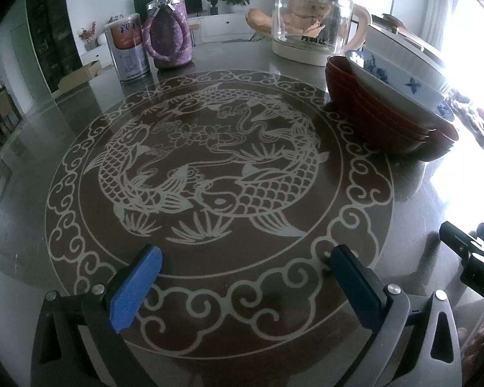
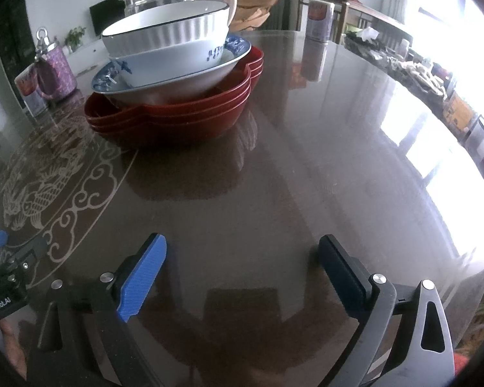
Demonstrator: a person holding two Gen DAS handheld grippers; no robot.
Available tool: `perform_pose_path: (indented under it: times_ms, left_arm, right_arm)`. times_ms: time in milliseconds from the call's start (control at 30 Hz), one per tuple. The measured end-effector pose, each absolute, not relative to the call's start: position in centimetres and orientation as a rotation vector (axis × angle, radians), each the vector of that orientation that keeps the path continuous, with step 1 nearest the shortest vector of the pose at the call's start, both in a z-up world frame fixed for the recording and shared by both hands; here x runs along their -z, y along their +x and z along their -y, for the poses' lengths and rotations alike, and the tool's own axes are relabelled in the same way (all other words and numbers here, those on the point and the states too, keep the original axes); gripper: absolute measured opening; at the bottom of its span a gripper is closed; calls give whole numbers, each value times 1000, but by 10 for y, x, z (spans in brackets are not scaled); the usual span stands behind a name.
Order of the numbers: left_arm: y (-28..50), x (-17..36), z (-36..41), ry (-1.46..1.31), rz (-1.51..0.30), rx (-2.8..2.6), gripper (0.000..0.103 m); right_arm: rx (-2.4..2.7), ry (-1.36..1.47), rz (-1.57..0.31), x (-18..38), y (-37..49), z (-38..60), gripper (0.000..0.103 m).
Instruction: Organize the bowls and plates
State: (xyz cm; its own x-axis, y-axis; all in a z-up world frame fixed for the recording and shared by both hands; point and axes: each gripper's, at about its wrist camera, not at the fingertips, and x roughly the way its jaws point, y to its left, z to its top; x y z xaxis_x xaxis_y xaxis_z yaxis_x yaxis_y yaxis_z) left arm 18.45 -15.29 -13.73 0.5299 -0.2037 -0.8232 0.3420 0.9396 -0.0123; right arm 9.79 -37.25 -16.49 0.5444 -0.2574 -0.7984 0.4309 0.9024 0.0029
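One stack of dishes stands on the dark round table. Several red plates [image 2: 171, 119] lie at the bottom, a blue-patterned bowl [image 2: 177, 67] sits in them, and a white ribbed bowl [image 2: 167, 27] rests on top. The left wrist view catches the same stack at the right edge: red plates [image 1: 380, 113] under the blue-patterned bowl [image 1: 400, 77]. My right gripper [image 2: 242, 251] hovers over bare table well short of the stack, open, nothing between its fingers. My left gripper [image 1: 245, 261] is open too, above the table's fish-pattern disc [image 1: 209, 167], empty.
A glass kettle [image 1: 313, 22] stands behind the stack. A purple flask [image 1: 169, 29] and a tin can [image 1: 127, 51] sit at the far left. Another can [image 2: 319, 21] stands at the table's far side. Clutter [image 2: 413, 64] lines the right rim.
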Motion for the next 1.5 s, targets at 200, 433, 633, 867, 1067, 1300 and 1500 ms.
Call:
perform_pose_path:
  times_ms: [200,433,633,867,1067,1300,1500]
  left_arm:
    - [183,137,152,155,-956,327,103]
    - [183,137,152,156,-955,328,103]
    - [187,135,153,171,-977,335,103]
    - [207,134,157,238,-1091,402,103]
    - [210,138,156,233,-1041,414,103]
    - [213,139,159,245,-1104,411,103]
    - [178,130,151,161,-1126,491,103]
  right_arm:
    - [411,208,-909,165,98,373,97]
    - [411,208,-909,165,98,373,97]
    - [399,205,-907,164,99,374,98]
    - [401,199,-896,165,99,373,98]
    - [428,206,-913,164,104,370,98]
    - [396,254,-1029,152,111,383,96]
    - [470,140,-891,108,59,368,96]
